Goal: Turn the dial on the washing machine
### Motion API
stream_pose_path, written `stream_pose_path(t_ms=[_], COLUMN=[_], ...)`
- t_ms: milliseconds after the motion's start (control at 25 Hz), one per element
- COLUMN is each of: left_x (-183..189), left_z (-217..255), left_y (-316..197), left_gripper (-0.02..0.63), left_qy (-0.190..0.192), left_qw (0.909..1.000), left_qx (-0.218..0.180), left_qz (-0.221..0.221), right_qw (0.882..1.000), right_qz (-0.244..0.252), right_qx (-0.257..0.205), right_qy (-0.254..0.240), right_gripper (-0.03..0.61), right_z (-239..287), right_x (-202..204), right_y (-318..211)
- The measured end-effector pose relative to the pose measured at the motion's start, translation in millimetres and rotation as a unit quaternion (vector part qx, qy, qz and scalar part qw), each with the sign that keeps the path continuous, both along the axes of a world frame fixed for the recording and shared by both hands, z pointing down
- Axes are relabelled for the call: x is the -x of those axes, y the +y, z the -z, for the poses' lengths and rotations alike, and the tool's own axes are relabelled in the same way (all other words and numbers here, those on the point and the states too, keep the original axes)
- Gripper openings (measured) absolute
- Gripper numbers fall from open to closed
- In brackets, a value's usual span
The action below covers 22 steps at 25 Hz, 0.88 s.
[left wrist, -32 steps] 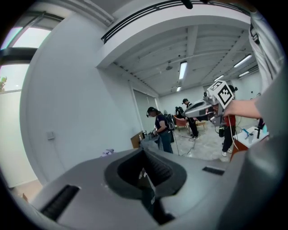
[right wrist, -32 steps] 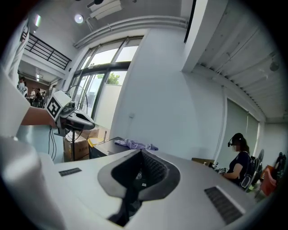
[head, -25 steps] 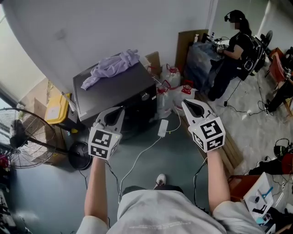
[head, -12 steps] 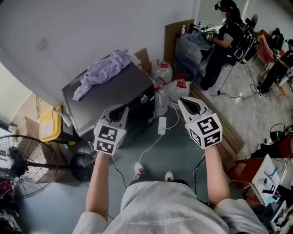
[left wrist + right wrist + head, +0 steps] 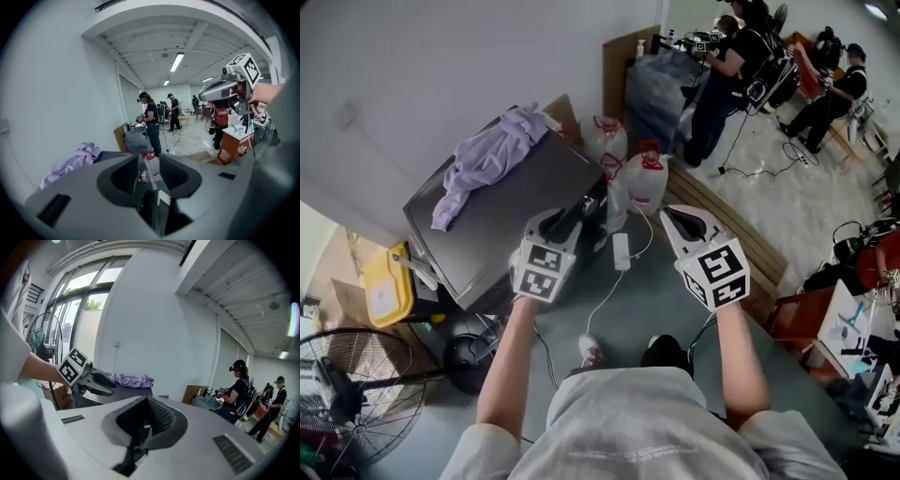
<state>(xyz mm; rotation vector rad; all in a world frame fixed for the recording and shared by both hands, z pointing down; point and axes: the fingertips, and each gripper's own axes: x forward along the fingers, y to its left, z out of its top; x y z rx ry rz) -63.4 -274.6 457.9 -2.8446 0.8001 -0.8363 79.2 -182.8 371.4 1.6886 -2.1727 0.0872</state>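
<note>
My left gripper (image 5: 570, 217) is at the front of the washer (image 5: 502, 225), tips up by its top right corner. The dial (image 5: 588, 201) sits there on the front panel. It is small in the head view and just beside my tips; I cannot tell if they touch it. The left jaws have just been opening and stand well apart with nothing gripped. Through the gap, the left gripper view shows only the jugs (image 5: 152, 165) and the floor beyond.

My right gripper (image 5: 677, 217) hangs to the right, well apart from the washer, over the floor near some planks (image 5: 750, 239). Its jaws are together, on nothing.

A purple cloth (image 5: 483, 159) lies crumpled on the washer's dark lid, toward the back. The red-capped jugs stand just right of the washer. A white adapter (image 5: 621, 251) lies on the floor between my grippers, its cable trailing toward me. A yellow tub (image 5: 382, 292) and a fan (image 5: 356, 403) are on the washer's left. People (image 5: 722, 66) stand at the far end of the room.
</note>
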Motion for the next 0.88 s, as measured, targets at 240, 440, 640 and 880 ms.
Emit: stream_pose_path(t_ms=[240, 440, 640, 880], left_x=[-14.4, -28.6, -43.3, -53.8], left_z=[-39.5, -71.7, -113.0, -158.2], left_y=[-12.7, -32.2, -50.3, -63.9], left_gripper=[0.152, 0.17, 0.17, 0.178], left_qy=[-0.001, 0.018, 0.042, 0.066], left_qw=[0.9981, 0.9889, 0.9708, 0.9417], left_qx=[0.049, 0.086, 0.119, 0.154], left_qz=[0.038, 0.12, 0.204, 0.292], right_qw=[1.0, 0.998, 0.995, 0.989], right_qz=[0.01, 0.043, 0.073, 0.112], right_qx=[0.021, 0.039, 0.06, 0.093], right_qy=[-0.01, -0.022, -0.027, -0.025], right_gripper=[0.015, 0.015, 0.015, 0.015], right_z=[-19.3, -32.8, -53.5, -86.8], right_x=[-14.4, -39.3, -65.3, -76.3], right_y=[-10.8, -35.9, -59.4, -76.1])
